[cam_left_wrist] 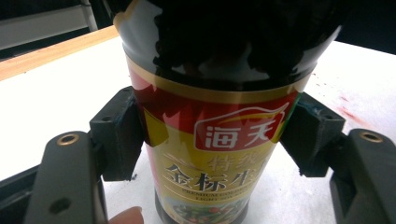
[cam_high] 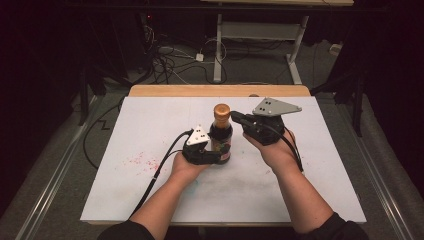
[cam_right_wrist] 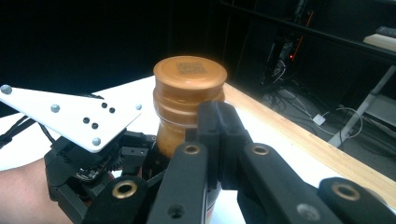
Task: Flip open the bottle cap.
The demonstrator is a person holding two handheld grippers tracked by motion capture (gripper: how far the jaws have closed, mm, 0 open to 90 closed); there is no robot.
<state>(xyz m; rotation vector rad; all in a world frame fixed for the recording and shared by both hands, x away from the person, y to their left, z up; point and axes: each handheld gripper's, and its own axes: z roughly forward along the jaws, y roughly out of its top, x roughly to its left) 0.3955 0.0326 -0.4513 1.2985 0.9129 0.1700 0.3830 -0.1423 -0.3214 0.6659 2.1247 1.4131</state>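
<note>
A white-topped table [cam_high: 150,200] with a wooden far edge is set on grey floor [cam_high: 60,165]. Beyond it, a white desk frame [cam_high: 260,35] and tangled cables [cam_high: 170,60] are seen before dark surroundings.

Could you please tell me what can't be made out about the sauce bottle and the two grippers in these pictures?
- Sauce bottle: its cap and base are cut off by the left gripper view's edges.
- Right gripper: in the right gripper view its closed jaws hide the bottle neck, so contact with the brown cap cannot be judged.
- Label text: too small in the high view.
</note>
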